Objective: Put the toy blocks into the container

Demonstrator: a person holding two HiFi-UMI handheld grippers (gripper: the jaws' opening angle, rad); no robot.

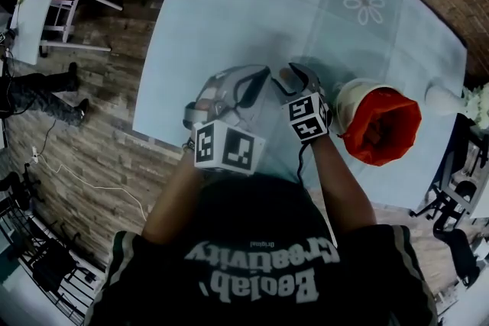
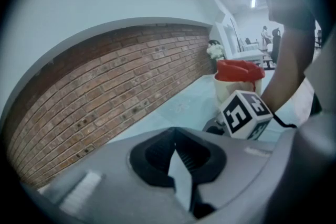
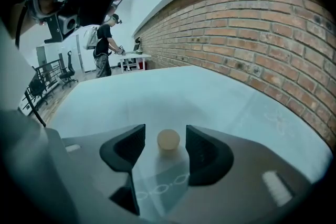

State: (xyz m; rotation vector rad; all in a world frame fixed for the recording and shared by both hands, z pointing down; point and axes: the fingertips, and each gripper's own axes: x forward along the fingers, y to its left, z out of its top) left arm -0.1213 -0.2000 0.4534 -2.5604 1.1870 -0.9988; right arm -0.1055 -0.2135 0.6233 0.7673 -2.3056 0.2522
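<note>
The container [image 1: 353, 109], cream with a red lining, sits on the pale blue table [image 1: 252, 4] just right of your right gripper [image 3: 165, 138]. Your left gripper [image 2: 176, 150] is closed with nothing between its jaws. The right one stands open around a small pale toy block [image 3: 168, 140] that rests on the table, pads clear of it.

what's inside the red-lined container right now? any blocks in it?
Head view looks down into the container: only its red lining shows, folded over the rim. The bottom is dark and blurred, so whether anything lies in there can't be told.
</note>
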